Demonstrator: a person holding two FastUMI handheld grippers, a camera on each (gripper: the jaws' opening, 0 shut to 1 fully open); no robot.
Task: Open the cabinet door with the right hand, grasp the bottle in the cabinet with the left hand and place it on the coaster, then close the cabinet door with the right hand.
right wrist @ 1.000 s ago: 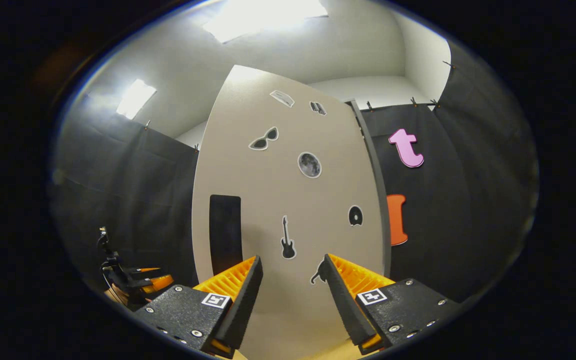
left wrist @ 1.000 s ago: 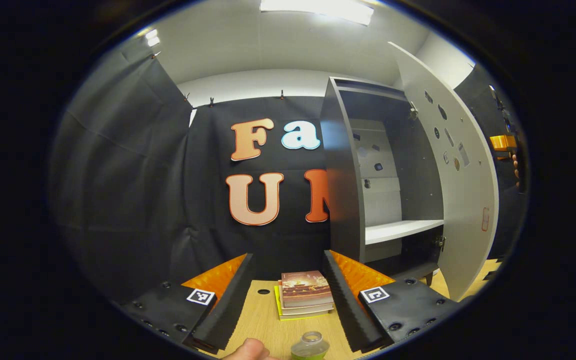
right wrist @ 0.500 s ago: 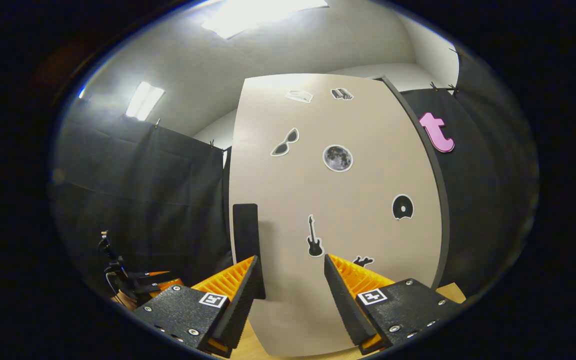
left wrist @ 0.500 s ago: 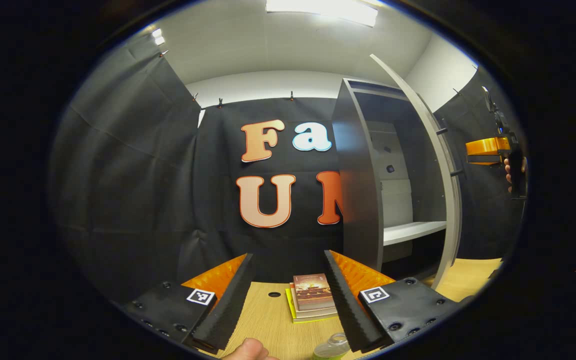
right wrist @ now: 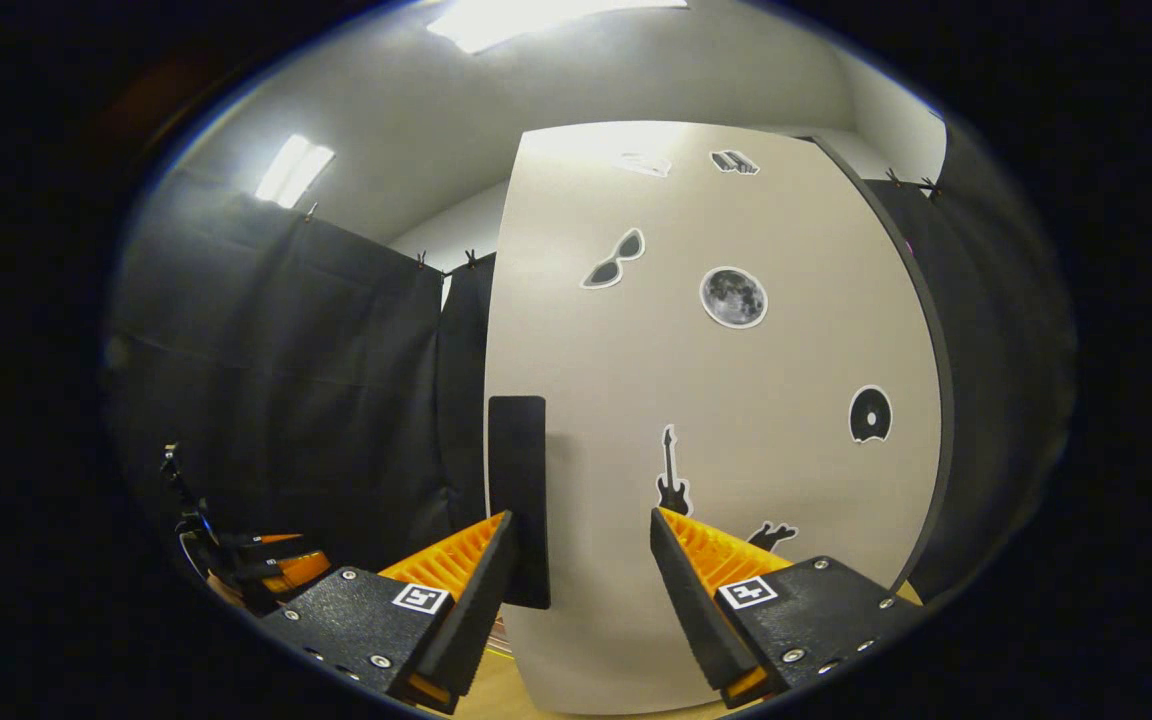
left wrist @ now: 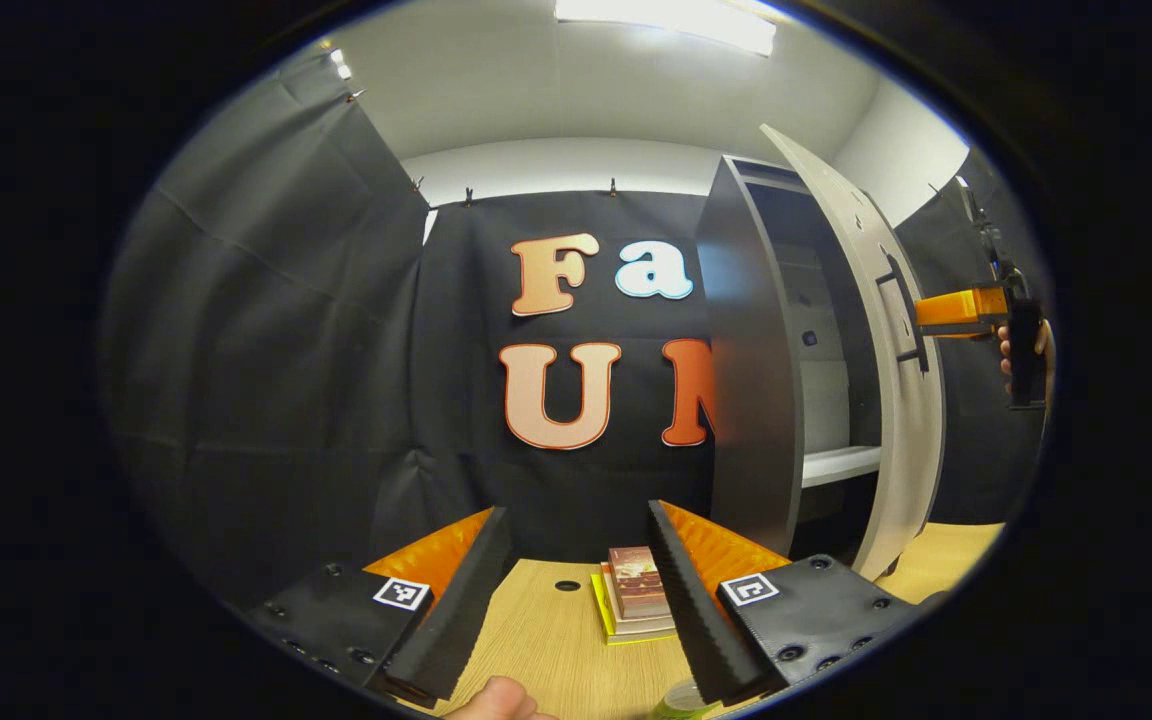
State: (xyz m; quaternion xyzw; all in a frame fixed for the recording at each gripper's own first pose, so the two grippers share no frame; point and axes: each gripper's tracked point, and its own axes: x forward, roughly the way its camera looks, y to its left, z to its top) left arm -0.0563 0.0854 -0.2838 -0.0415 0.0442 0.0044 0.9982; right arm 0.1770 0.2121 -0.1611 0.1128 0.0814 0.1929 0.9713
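Right gripper (right wrist: 576,525), jaws wide and empty, pushed cabinet door (right wrist: 716,400) at 12 o'clock; an off-centre shove risked slamming or rebound.

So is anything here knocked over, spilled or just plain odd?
Nothing stands out. The cabinet door hangs partly open with the right gripper open in front of it. The small stack of books sits tidily on the table, with no spill or damage visible.
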